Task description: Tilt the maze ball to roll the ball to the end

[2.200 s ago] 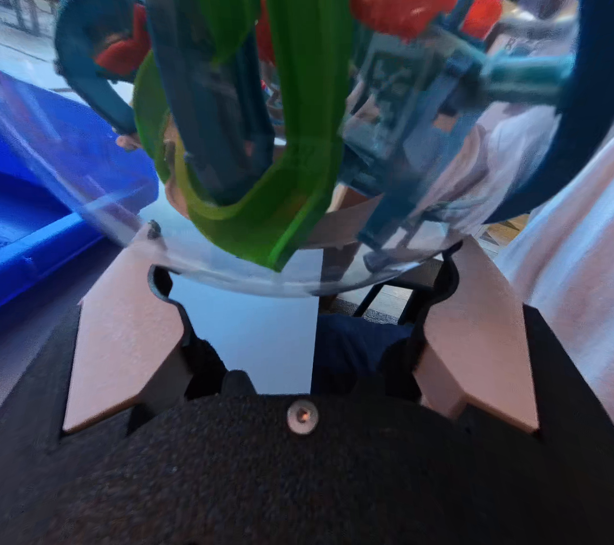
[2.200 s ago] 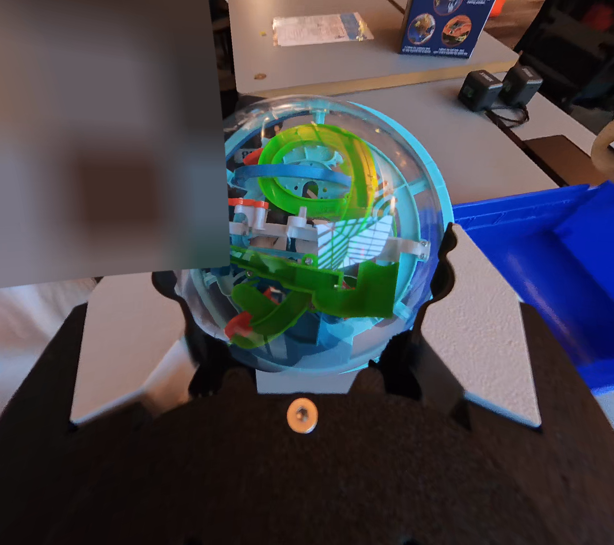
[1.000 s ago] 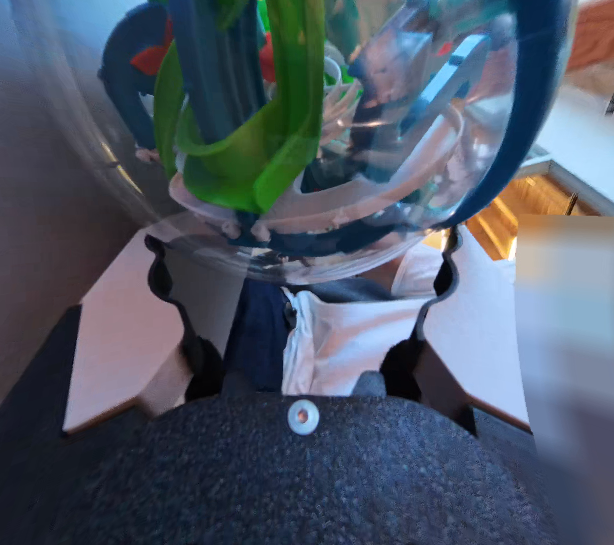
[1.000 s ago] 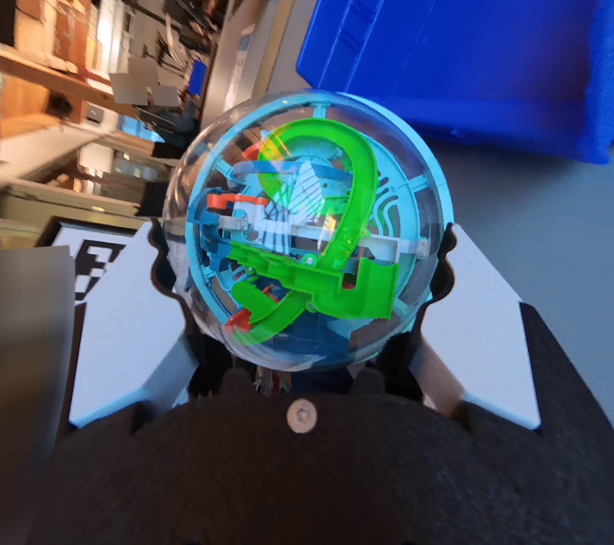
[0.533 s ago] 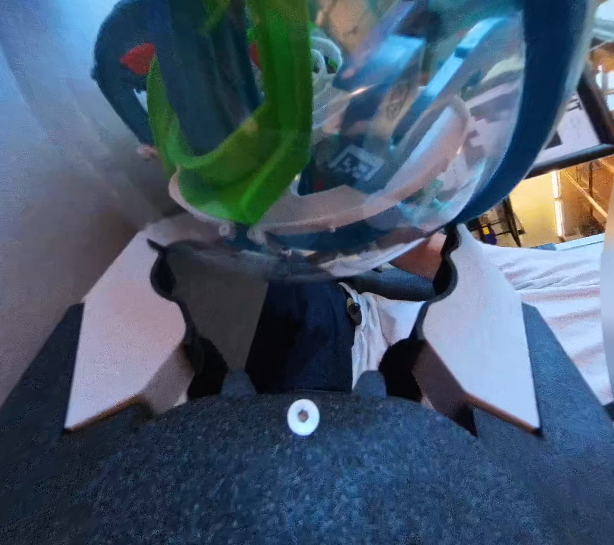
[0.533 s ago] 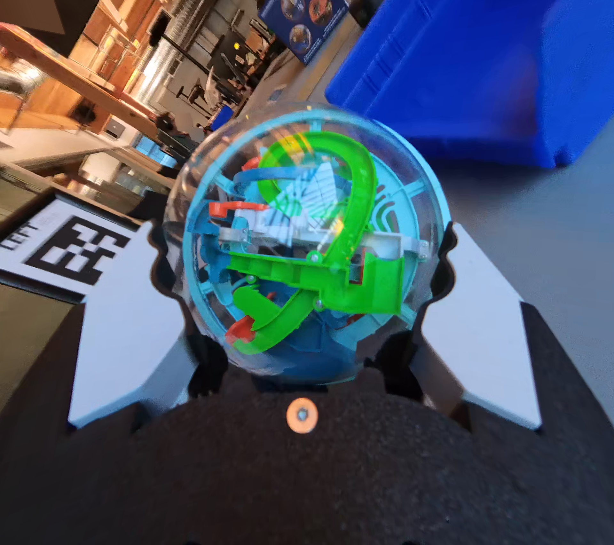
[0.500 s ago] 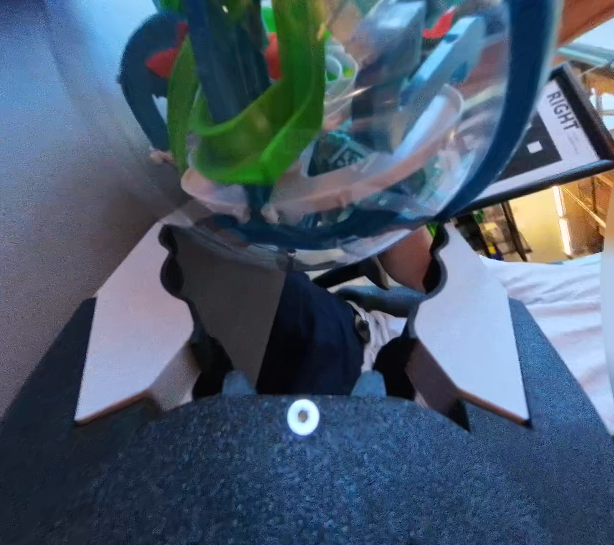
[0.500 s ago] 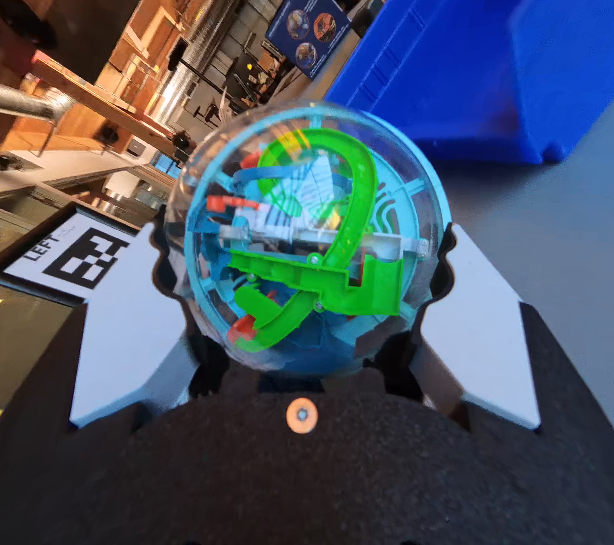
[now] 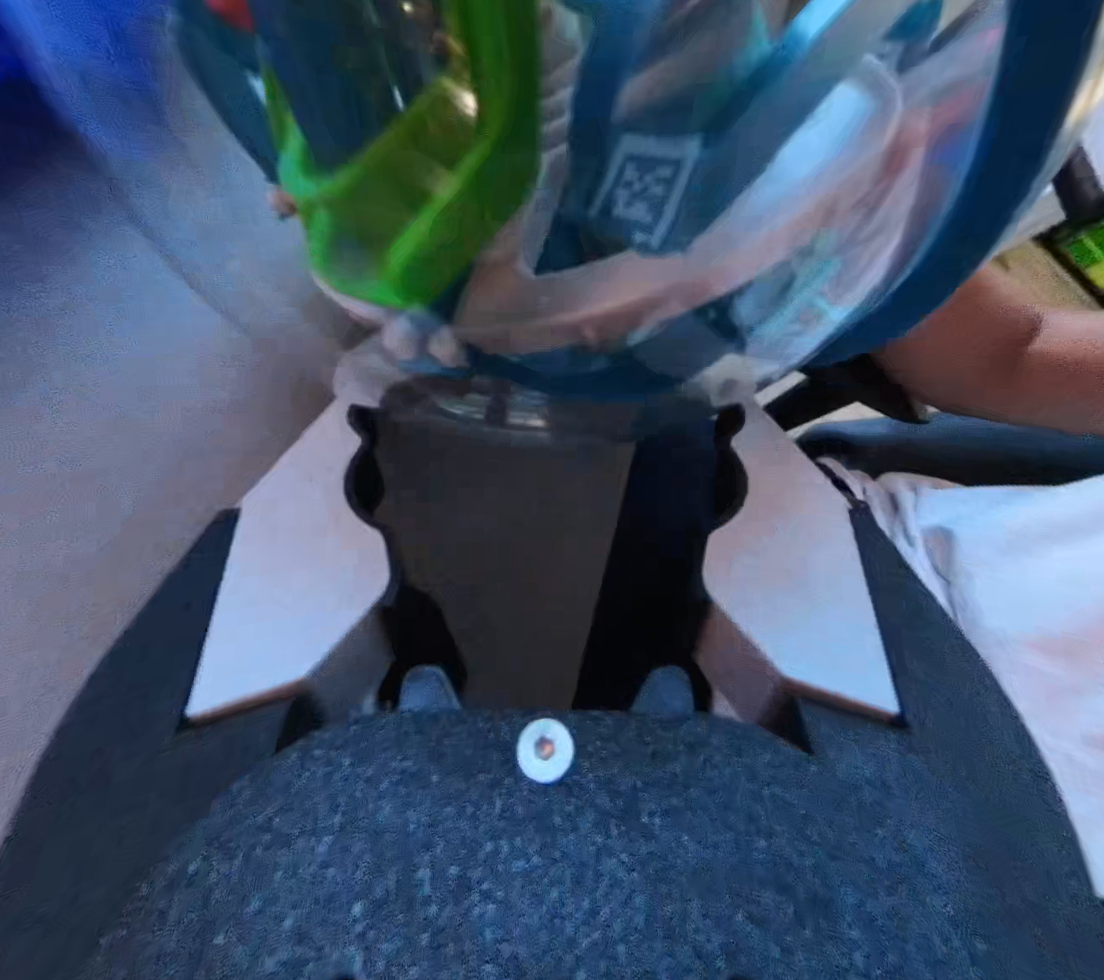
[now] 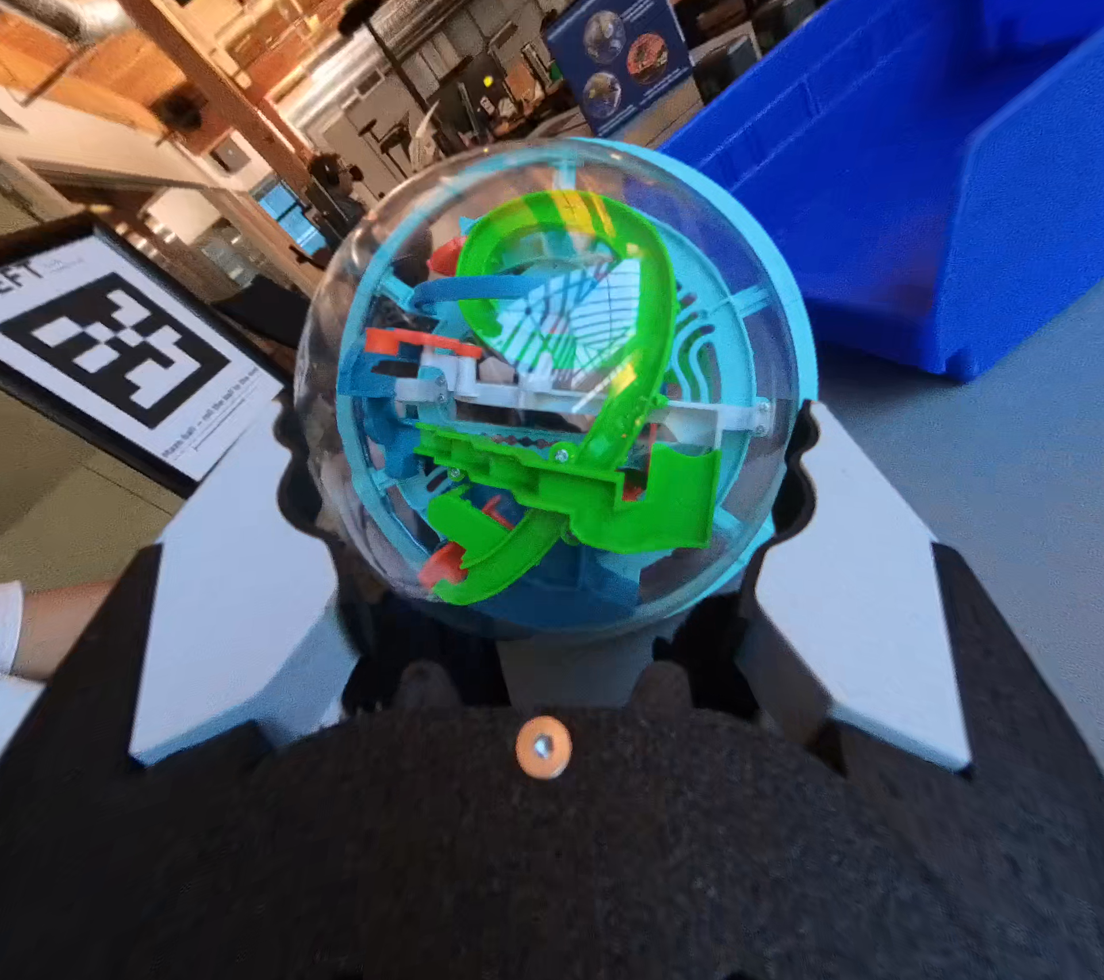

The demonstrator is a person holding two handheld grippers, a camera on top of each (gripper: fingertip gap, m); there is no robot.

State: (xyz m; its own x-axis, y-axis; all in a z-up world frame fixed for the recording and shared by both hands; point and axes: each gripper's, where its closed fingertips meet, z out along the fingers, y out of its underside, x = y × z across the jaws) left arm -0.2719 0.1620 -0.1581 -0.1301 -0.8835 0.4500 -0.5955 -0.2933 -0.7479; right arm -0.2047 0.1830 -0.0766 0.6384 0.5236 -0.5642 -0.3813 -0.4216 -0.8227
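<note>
The maze ball (image 10: 555, 383) is a clear sphere with green, blue, white and red tracks inside. My right gripper (image 10: 543, 413) is shut on it, one finger on each side, and holds it above the grey table (image 10: 986, 443). In the blurred left wrist view the maze ball (image 9: 597, 144) fills the top. My left gripper (image 9: 546, 413) has its jaws drawn fairly narrow, and only the fingertips (image 9: 358, 413) meet the sphere's lower edge. I cannot make out the small ball inside.
A blue bin (image 10: 926, 174) stands on the table right of the ball. A dark blue box (image 10: 621, 61) stands farther back. The left gripper's black-and-white marker plate (image 10: 119, 354) is left of the ball. A person's arm (image 9: 986, 366) is at the right.
The ball and both grippers have kept tilting and the background has swung. My left jaws have drawn narrower and the ball sits farther out at their tips. The right grip is unchanged.
</note>
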